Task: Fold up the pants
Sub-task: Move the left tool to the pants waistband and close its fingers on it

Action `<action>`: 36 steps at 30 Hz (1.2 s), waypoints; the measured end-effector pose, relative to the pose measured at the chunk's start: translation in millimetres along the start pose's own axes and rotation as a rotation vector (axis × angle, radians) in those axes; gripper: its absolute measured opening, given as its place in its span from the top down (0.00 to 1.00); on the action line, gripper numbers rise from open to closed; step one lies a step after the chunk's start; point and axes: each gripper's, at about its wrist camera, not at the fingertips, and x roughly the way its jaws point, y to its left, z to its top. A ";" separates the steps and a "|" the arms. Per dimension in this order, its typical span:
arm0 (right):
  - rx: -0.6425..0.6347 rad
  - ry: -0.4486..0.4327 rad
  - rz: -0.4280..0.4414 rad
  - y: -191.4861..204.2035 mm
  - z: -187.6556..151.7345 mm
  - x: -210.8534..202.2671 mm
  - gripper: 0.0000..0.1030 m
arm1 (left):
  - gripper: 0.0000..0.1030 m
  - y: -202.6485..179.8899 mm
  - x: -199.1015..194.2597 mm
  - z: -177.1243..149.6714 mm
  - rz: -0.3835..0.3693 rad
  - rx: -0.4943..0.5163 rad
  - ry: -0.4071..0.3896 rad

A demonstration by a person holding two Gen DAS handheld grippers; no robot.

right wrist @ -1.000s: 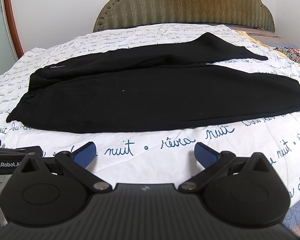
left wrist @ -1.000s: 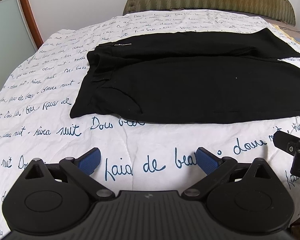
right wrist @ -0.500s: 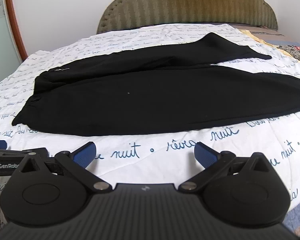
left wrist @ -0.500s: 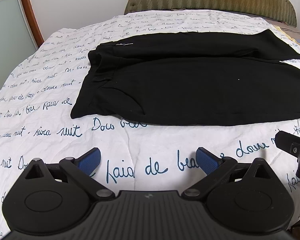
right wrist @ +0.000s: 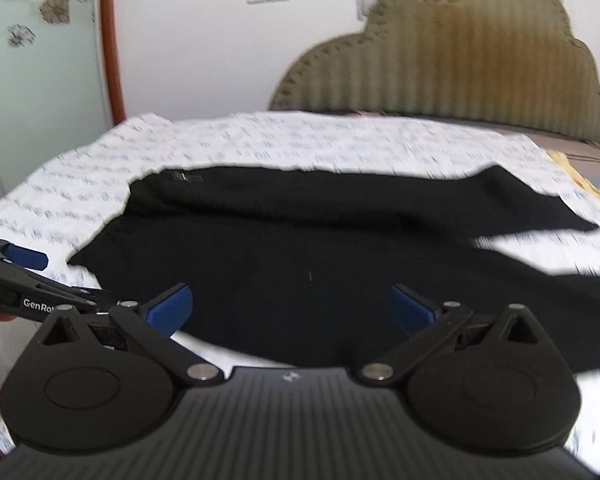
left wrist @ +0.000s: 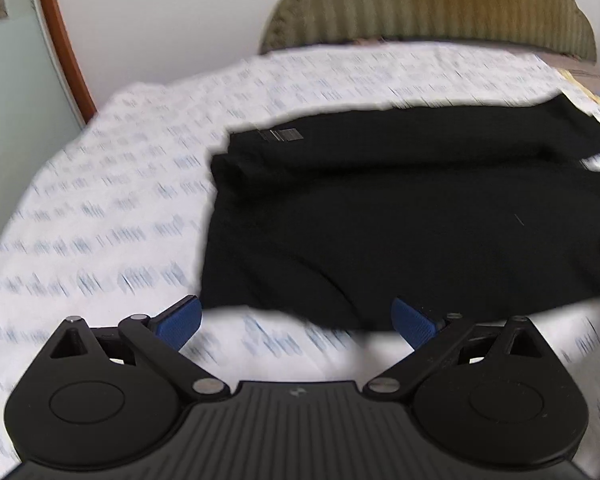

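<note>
Black pants (left wrist: 400,216) lie flat on the bed, waistband to the left, legs running right; they also show in the right wrist view (right wrist: 320,264). My left gripper (left wrist: 296,322) is open and empty, its blue pads at the near edge of the pants by the waist. My right gripper (right wrist: 290,308) is open and empty, over the near leg's edge. The left gripper also shows in the right wrist view (right wrist: 24,258) at the left edge. Both views are motion-blurred.
A white bedspread with blue script (left wrist: 112,208) covers the bed. An olive padded headboard (right wrist: 452,64) stands behind. A wood-framed glass door (right wrist: 40,60) is at the left. Yellow bedding (right wrist: 580,176) lies at the far right.
Both grippers have moved forward to the near edge of the pants, which now fill more of each view. Both stay open. The pants have not moved.
</note>
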 end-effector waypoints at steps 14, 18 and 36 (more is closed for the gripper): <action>-0.352 0.065 0.039 -22.2 121.6 159.9 0.00 | 0.01 91.6 131.7 139.5 -0.034 -0.041 0.046; -0.425 0.080 0.123 -33.0 138.0 212.1 0.00 | 0.01 98.9 177.5 155.2 -0.072 -0.068 0.104; -0.439 0.435 0.319 -88.7 156.5 382.1 0.00 | 0.14 118.4 279.6 179.1 -0.318 -0.273 0.255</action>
